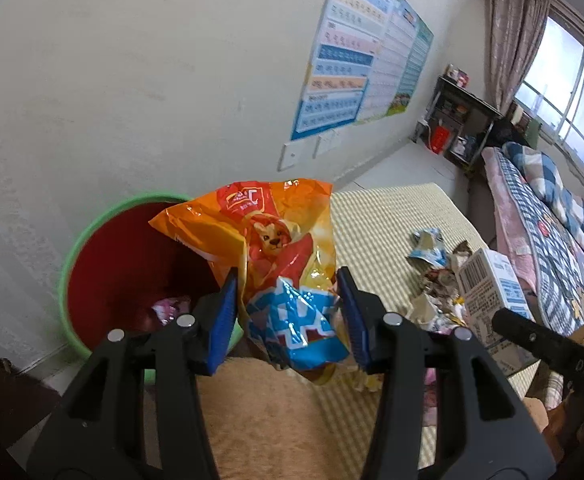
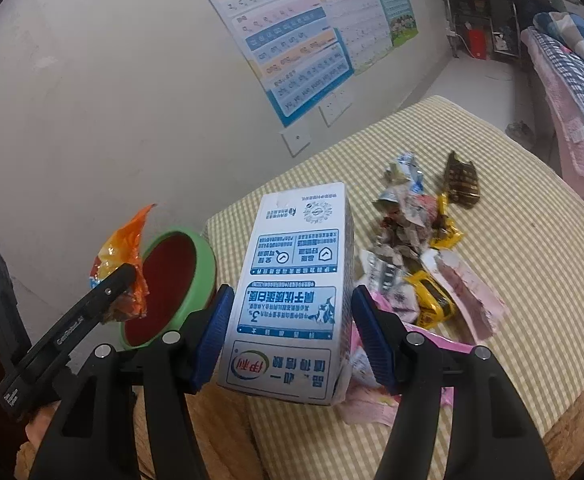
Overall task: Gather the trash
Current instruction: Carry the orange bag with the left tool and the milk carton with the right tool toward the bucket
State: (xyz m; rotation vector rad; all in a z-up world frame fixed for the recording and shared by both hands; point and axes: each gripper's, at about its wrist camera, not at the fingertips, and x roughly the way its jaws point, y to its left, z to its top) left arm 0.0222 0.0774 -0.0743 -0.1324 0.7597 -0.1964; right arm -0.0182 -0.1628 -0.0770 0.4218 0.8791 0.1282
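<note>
crinkly orange-and-blue foil fills the left gripper (image 1: 287, 316): a snack bag (image 1: 267, 256) is pinched between its blue pads, its upper half billowing out over the mouth of the bin (image 1: 91, 240), a red tub with a green rim that stands against the wall. something pink lies at the bottom of the bin, too dim to name. the right gripper (image 2: 287, 340) is clamped on a white-and-blue milk carton (image 2: 296, 292), held upright with its print upside down, the pads bearing on its two side faces. in the right wrist view the carton hangs above the checked yellow cushion (image 2: 512, 280), beside the bin rather than over it.

the step in hand looks like the carry-and-drop: both pieces are lifted and on their way to the bin, with the bag the nearer of the two. the next move calls for bringing the bag fully over the opening and spreading the left pads so it falls inside; light foil may cling or drift onto the rim. the carton then needs shifting over the mouth before it is let go. a heap of torn wrappers (image 2: 420, 240) is left on the cushion for collecting afterwards.
</note>
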